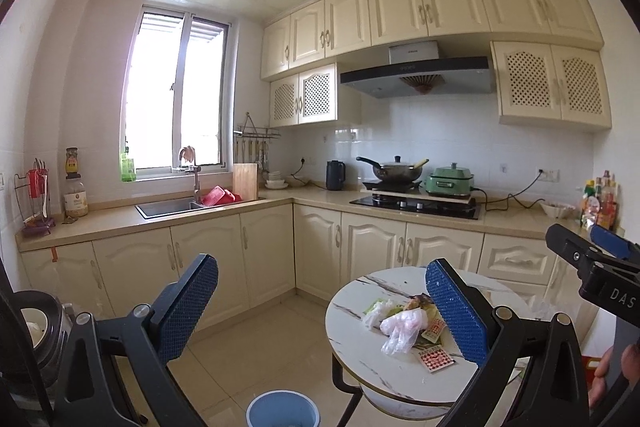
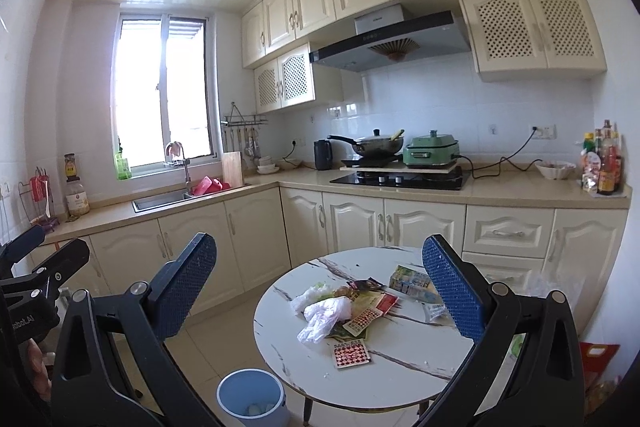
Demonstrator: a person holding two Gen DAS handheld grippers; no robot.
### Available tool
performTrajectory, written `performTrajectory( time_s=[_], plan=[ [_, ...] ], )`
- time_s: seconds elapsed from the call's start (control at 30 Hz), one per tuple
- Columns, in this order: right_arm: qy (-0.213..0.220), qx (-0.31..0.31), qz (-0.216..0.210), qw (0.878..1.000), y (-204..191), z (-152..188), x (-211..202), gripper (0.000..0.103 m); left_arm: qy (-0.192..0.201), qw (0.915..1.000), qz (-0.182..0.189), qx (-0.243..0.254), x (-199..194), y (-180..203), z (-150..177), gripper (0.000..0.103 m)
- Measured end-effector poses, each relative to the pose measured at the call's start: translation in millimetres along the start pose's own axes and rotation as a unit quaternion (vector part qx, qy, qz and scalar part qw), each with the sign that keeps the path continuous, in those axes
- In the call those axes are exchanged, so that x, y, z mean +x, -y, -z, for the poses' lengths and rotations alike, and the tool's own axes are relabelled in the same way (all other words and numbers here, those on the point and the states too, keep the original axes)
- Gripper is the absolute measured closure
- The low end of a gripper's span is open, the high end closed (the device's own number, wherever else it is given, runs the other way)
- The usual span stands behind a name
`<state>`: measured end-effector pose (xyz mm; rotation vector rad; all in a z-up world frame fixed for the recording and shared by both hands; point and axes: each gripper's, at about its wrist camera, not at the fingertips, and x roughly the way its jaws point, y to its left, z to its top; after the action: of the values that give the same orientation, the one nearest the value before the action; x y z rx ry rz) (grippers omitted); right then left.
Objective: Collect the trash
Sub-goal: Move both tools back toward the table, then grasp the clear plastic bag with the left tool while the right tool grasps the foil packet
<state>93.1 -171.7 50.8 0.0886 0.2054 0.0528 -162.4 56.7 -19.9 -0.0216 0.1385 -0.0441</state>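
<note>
A round white marble table [image 2: 400, 375] carries a pile of trash: a crumpled clear plastic glove [image 2: 324, 319], a red checkered packet [image 2: 352, 353], a green-blue carton [image 2: 412, 281] and several flat wrappers. On the floor by the table's near left stands a blue bin [image 2: 252, 399] with a few pale scraps inside. My right gripper [image 2: 320, 291] is open and empty, above and short of the pile. My left gripper [image 1: 320, 311] is also open and empty, left of the table [image 1: 360, 355], with the trash pile [image 1: 400, 323] beside its right finger and the bin [image 1: 282, 409] below.
Cream cabinets and an L-shaped counter run behind, with a sink [image 2: 160, 201], a hob with a wok [image 2: 376, 143] and a green cooker [image 2: 430, 149]. Bottles [image 2: 604, 163] crowd the right counter end. A red bag [image 2: 596, 359] lies on the floor at right. An appliance [image 1: 36, 331] stands at left.
</note>
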Motion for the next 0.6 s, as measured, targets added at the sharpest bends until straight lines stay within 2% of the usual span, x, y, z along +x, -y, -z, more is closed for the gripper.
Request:
performTrajectory(
  time_s=[0.3, 0.43, 0.6],
  plan=[
    [-0.026, 0.022, 0.035, 0.999, 36, 16, 28, 0.0, -0.038, 0.9991, 0.019, 0.006, 67, 11, -4, 0.001],
    [-0.045, 0.034, 0.052, 0.997, 60, 31, 48, 0.0, -0.07, 0.9966, 0.04, 0.012, 118, 24, -5, 0.001],
    [-0.089, 0.055, 0.081, 0.991, 100, 60, 85, 0.0, -0.133, 0.9888, 0.064, 0.024, 196, 47, 6, 0.001]
  ],
)
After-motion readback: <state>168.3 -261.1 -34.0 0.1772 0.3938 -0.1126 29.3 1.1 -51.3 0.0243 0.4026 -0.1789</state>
